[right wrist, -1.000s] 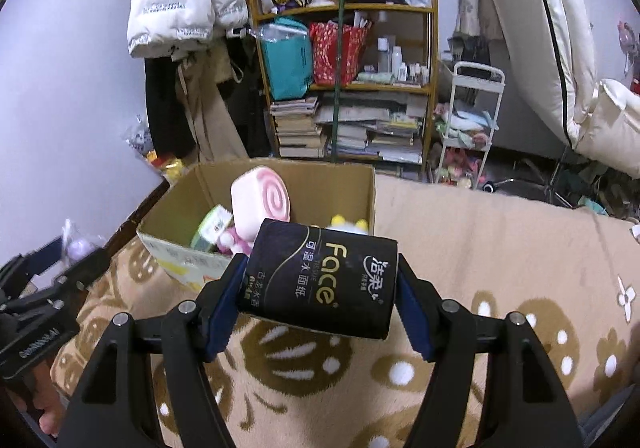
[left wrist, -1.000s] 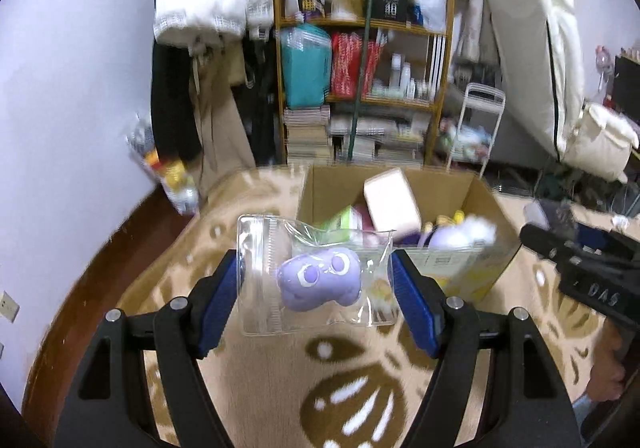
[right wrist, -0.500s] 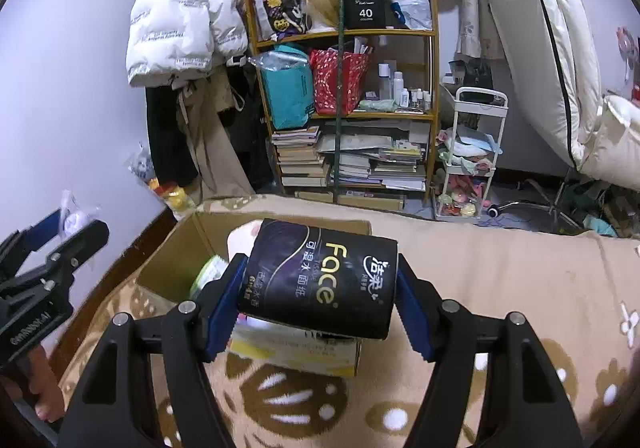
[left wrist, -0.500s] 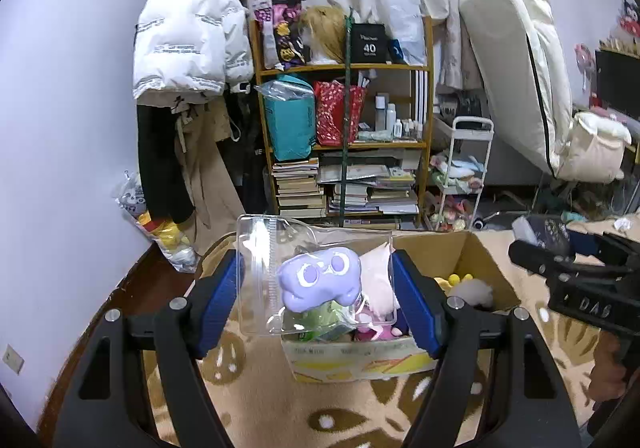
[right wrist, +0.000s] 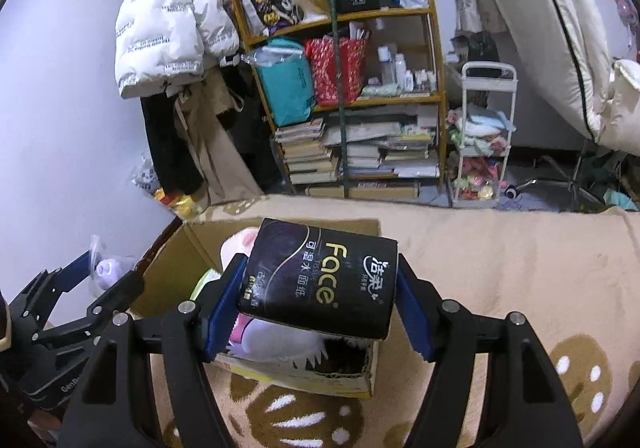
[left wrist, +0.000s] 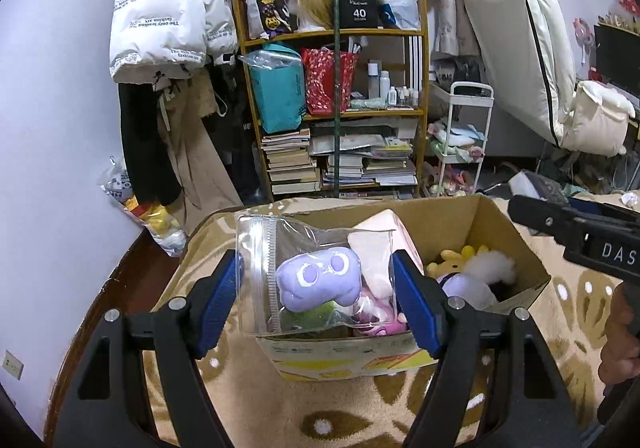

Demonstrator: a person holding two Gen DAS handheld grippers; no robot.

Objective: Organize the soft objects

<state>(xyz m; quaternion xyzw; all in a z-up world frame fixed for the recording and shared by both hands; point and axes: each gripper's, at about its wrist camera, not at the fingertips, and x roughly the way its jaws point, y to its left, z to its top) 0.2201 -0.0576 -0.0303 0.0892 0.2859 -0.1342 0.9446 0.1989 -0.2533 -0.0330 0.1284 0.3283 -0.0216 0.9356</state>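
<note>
My left gripper (left wrist: 316, 294) is clamped on a clear zip bag (left wrist: 312, 276) with a purple plush (left wrist: 320, 282) inside, zipper edge upright at left, held over the near left of the cardboard box (left wrist: 496, 224). My right gripper (right wrist: 320, 298) pinches a black tissue pack (right wrist: 320, 280), long axis left-right, above the box's near edge.

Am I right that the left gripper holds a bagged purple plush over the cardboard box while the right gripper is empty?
Not quite. The right gripper is not empty: the right wrist view shows it shut on a black tissue pack. The left gripper does hold the bagged purple plush over the cardboard box.
</note>
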